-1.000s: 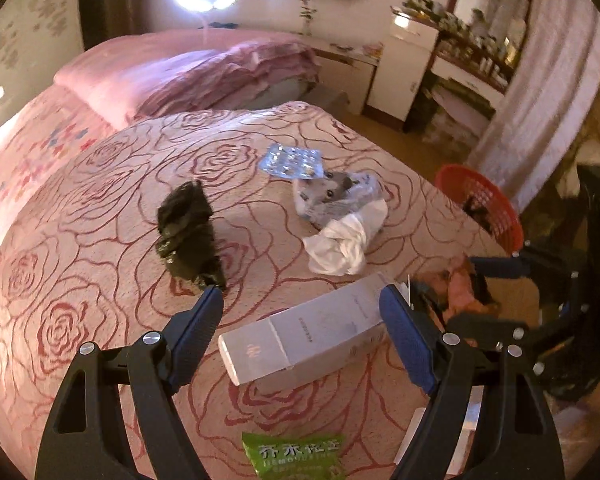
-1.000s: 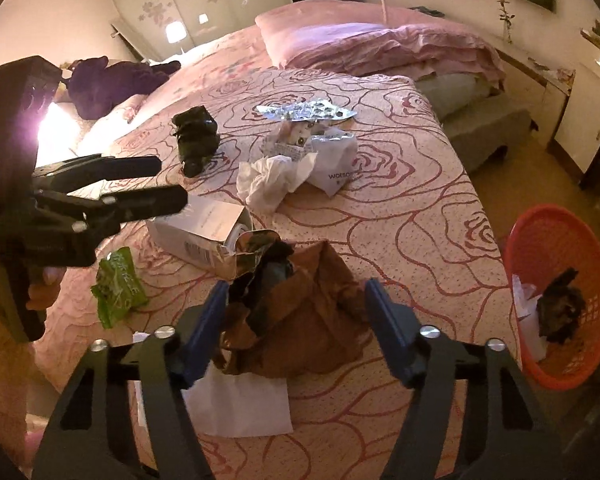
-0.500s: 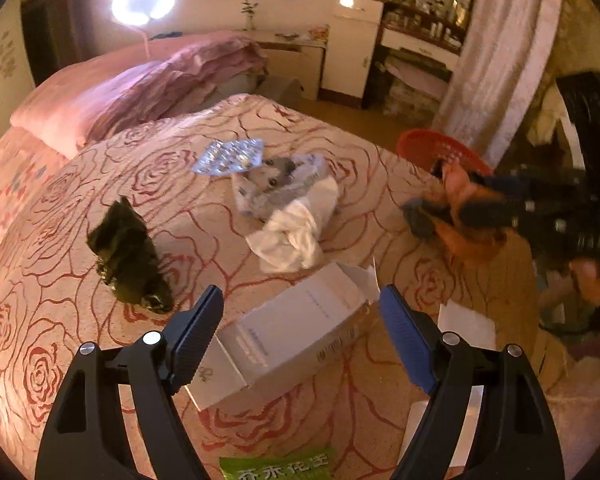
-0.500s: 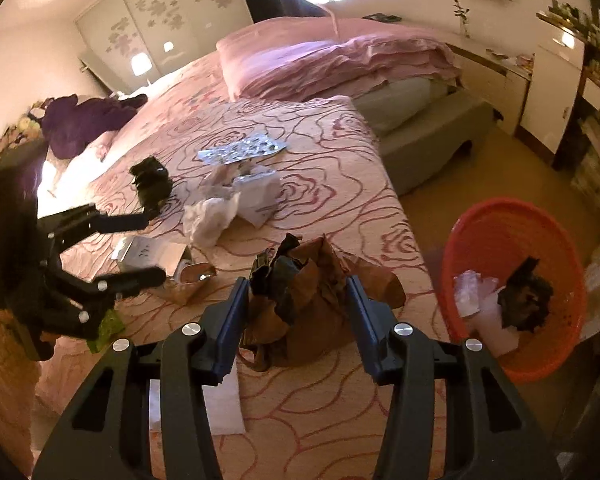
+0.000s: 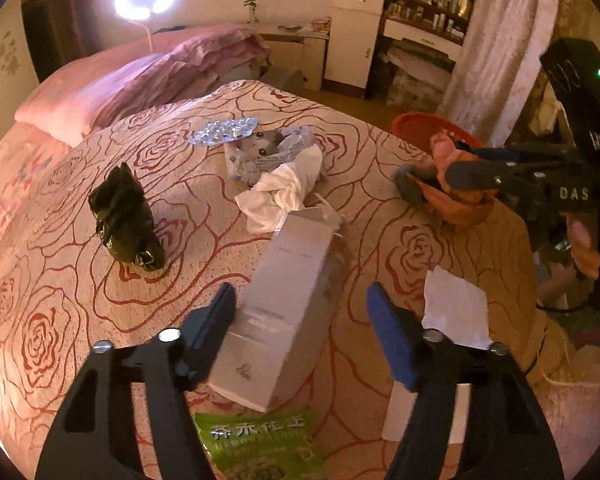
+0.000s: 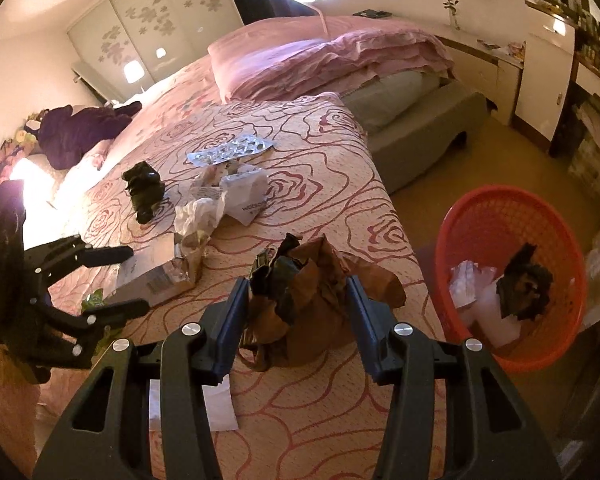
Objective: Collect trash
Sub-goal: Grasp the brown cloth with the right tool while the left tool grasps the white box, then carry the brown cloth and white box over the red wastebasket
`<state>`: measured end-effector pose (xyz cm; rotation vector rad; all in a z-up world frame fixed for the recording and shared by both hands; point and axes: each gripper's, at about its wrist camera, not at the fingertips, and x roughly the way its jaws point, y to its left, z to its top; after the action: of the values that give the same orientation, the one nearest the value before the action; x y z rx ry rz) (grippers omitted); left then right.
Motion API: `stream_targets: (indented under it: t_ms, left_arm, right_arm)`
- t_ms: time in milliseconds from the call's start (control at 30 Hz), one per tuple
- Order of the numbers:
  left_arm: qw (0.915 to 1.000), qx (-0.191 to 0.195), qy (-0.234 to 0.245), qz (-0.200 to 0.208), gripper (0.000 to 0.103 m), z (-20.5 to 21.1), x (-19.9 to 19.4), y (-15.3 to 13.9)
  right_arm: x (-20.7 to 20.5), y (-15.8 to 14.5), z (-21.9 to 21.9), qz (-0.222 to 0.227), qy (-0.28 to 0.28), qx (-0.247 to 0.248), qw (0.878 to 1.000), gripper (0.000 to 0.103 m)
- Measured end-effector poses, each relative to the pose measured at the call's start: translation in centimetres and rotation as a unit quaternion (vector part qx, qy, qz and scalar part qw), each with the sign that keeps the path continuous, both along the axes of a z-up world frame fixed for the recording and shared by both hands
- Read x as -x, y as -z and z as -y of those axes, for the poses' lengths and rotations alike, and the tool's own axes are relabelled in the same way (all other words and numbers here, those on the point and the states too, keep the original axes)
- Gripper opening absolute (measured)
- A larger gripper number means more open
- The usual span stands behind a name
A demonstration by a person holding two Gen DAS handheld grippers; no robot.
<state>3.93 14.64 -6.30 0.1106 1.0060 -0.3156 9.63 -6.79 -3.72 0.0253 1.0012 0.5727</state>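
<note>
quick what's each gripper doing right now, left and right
Left gripper: closing around the white box, not yet pressing it.
Right gripper: shut on the crumpled brown bag.

We saw a crumpled brown paper bag with dark green wrapping stuffed in its top, standing bunched near the edge of the bed. A long white cardboard box lay on its side on the rose-patterned cover, its far end torn open. Just beyond it sat a crumpled white tissue against a printed plastic wrapper, with a silver blister sheet flat behind them. A dark green crumpled bag lay apart. A green snack packet and a white paper sheet lay nearest. An orange mesh basket on the floor held scraps.
</note>
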Motion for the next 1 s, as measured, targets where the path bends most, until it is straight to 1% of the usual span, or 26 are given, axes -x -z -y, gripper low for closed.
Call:
stream_targets:
  t_ms: [33,67,133,200,267,467,667,1000]
  left_arm:
    - [1.0,0.0,-0.005,-0.007,0.051,0.0,-0.2,0.3]
    - [0.9999,-0.002,-0.009,-0.01,0.048,0.2,-0.2,0.4]
    - [0.9998,-0.01,-0.011,-0.008,0.047,0.6,-0.2,0.7]
    - [0.9999,-0.009,-0.007,-0.006,0.044,1.0,0.1,0.6]
    - [1.0,-0.005,-0.004,-0.005,0.039,1.3,0.2,0.6]
    - [0.9999,0.007,-0.01,0.002,0.035,1.4,0.5,0.4]
    - [0.9995,0.022,-0.022,0.006,0.033,1.3,1.2,-0.1]
    - [0.9975,0.044,-0.037,0.04,0.033,0.8,2.1,-3.1]
  right_arm:
    - [0.0,0.0,0.1,-0.001,0.001,-0.001,1.0,0.048]
    - [0.0,0.0,0.1,-0.001,0.002,-0.002,1.0,0.048]
    - [0.0,0.0,0.3,-0.001,0.003,-0.002,1.0,0.048]
    - [0.1,0.0,0.5,0.0,0.005,-0.003,1.0,0.048]
    - [0.0,0.2,0.7,-0.002,0.007,-0.002,1.0,0.048]
    - [0.2,0.5,0.6,-0.003,0.005,-0.002,1.0,0.048]
    - [0.5,-0.1,0.8,0.006,0.006,-0.006,1.0,0.048]
    - [0.9,-1.0,0.9,0.022,0.006,-0.008,1.0,0.048]
